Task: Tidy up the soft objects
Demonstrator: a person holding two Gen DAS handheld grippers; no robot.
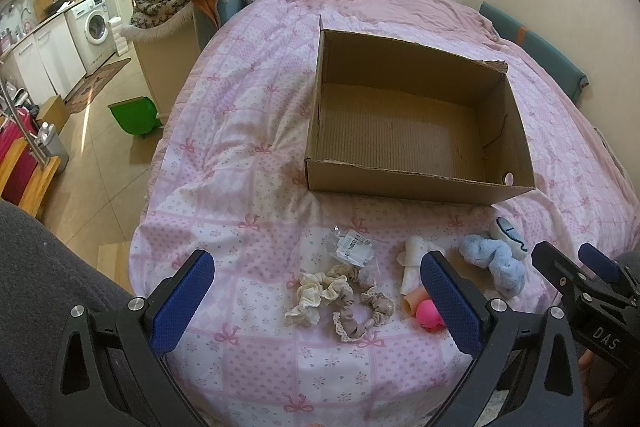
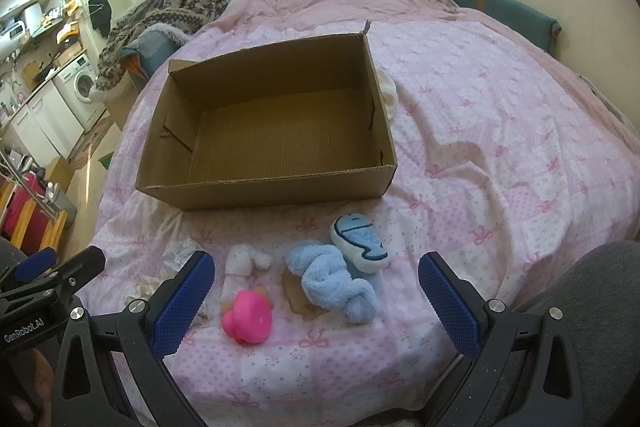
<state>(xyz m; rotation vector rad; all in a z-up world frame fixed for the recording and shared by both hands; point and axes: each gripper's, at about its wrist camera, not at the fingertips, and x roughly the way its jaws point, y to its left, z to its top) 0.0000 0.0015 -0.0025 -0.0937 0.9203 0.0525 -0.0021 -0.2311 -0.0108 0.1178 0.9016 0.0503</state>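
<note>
Pink bedspread [image 2: 480, 131] carries everything: the empty box [image 2: 264, 187] sits mid-bed, the scrunchies [image 1: 340, 297], blue sock [image 2: 336, 281] and pink toy [image 2: 248, 315] clustered just before it for short drops; my left gripper [image 1: 318, 305] and right gripper [image 2: 316, 301] hover spread, holding nothing

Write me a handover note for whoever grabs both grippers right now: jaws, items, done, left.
Left gripper: jaws open, empty, above the scrunchies.
Right gripper: jaws open, empty, above the pink toy and blue fluffy bundle.
Cardboard box sits on the bed with nothing visible inside.
Also in front of the box: blue-and-white plush, white cloth piece, plastic packet.
Done: nothing boxed.
Left: probably all soft items into the box.
</note>
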